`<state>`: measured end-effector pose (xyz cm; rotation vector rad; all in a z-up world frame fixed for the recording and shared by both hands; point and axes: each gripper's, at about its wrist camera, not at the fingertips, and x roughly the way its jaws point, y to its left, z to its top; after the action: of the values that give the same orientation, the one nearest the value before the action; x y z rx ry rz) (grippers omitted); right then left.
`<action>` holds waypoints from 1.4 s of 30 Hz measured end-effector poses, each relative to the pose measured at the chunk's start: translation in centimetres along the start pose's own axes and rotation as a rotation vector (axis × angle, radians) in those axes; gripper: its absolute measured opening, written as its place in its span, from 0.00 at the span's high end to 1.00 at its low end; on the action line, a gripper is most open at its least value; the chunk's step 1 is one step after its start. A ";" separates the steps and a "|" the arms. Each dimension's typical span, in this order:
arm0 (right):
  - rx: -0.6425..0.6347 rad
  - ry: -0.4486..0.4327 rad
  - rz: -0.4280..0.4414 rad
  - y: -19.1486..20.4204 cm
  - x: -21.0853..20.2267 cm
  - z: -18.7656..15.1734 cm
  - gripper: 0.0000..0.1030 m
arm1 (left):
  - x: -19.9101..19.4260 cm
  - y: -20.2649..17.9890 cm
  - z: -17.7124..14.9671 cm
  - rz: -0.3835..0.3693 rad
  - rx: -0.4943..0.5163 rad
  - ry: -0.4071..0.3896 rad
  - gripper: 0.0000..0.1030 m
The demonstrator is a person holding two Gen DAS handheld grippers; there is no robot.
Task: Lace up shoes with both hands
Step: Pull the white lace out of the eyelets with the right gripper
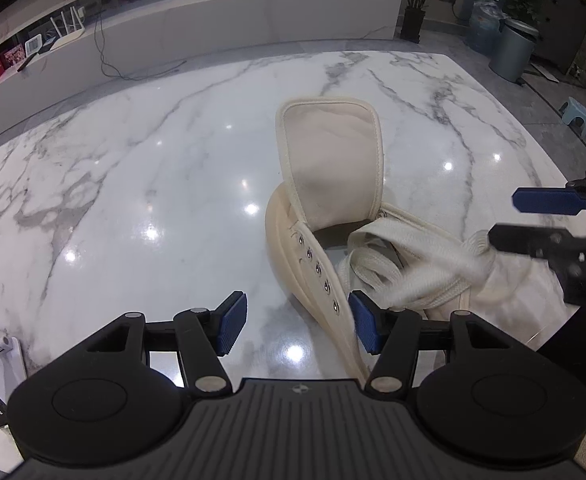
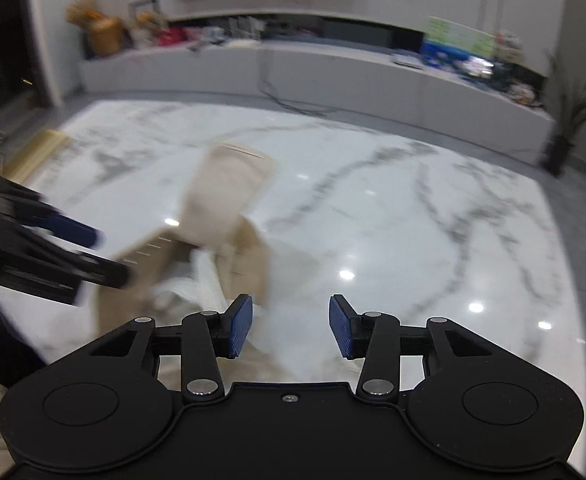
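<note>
Nearest, the left gripper (image 1: pixel 297 326) stands wide, empty, its right pad just beside the eyelet row (image 1: pixel 318 268); the right gripper (image 2: pixel 291 328), likewise wide, holds nothing. Between them the cream shoe (image 1: pixel 293 264) lies on the marble table (image 1: pixel 133 184), tongue (image 1: pixel 333 160) raised. The flat lace (image 1: pixel 405 272), heaped loose in the opening, looks soft, light and limp; best pinched near an end.

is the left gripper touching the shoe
Cannot tell. In the left wrist view the open left gripper straddles the shoe's eyelet flap, whose edge overlaps one blue pad, but no clear contact or gap shows.
</note>
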<state>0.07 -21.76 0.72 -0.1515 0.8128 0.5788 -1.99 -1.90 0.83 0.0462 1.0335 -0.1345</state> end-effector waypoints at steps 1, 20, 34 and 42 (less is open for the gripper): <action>-0.008 0.001 0.020 0.4 0.0 0.1 0.54 | 0.0 0.0 0.0 0.001 0.000 -0.001 0.47; -0.010 0.042 -0.019 0.7 0.9 -0.4 0.94 | -0.3 -0.2 -0.2 0.001 0.001 -0.002 0.47; -0.013 0.073 -0.297 -2.4 1.2 -0.7 0.70 | -0.6 -0.1 0.2 0.001 0.002 -0.023 0.47; -0.011 0.046 -0.251 -2.5 1.2 1.0 0.61 | -1.0 1.3 2.0 0.006 -0.029 -0.074 0.47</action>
<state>2.75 -22.96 0.30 -0.2738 0.8204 0.3445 -0.61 -0.73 2.66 0.0177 0.9614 -0.1145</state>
